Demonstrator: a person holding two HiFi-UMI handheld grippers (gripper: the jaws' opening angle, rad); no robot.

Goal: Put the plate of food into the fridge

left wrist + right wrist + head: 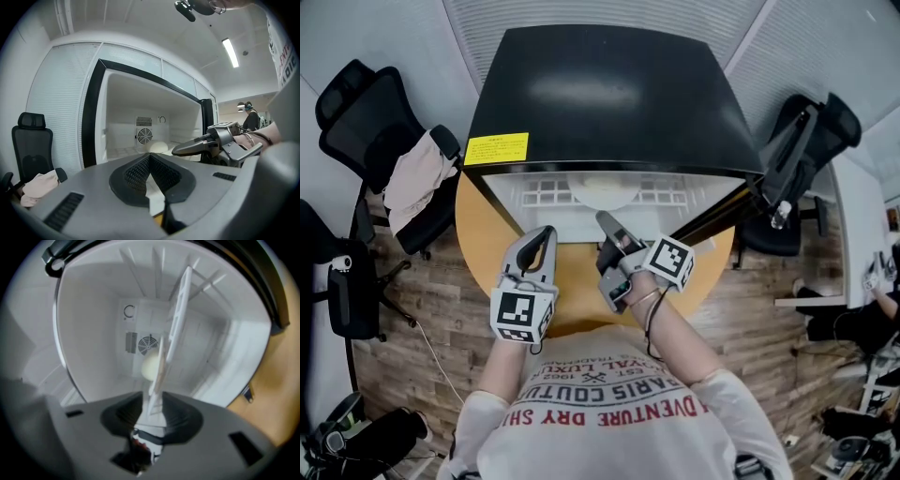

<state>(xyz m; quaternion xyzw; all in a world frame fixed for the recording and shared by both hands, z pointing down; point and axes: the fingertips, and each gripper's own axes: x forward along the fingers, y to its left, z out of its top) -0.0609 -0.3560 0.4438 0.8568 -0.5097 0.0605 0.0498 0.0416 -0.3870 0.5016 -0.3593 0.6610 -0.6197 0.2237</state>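
A black mini fridge [600, 94] stands open on a round wooden table [478, 234]. Inside, a white plate of pale food [605, 194] rests on the white wire shelf [544, 194]. The left gripper view shows the food [158, 147] as a pale mound in front of the fan. My right gripper [605, 220] is rolled on its side at the shelf's front edge, just short of the plate. Its jaws stand open [152, 401], in line with the shelf [180, 310] seen edge-on, and hold nothing. My left gripper [542, 236] hovers over the table before the fridge, shut and empty [150, 157].
The fridge door [712, 220] is swung out to the right. A black office chair [356, 112] with a cloth draped on it [417, 173] stands at the left. Another chair [806, 141] stands at the right. A person [881, 300] is at the far right edge.
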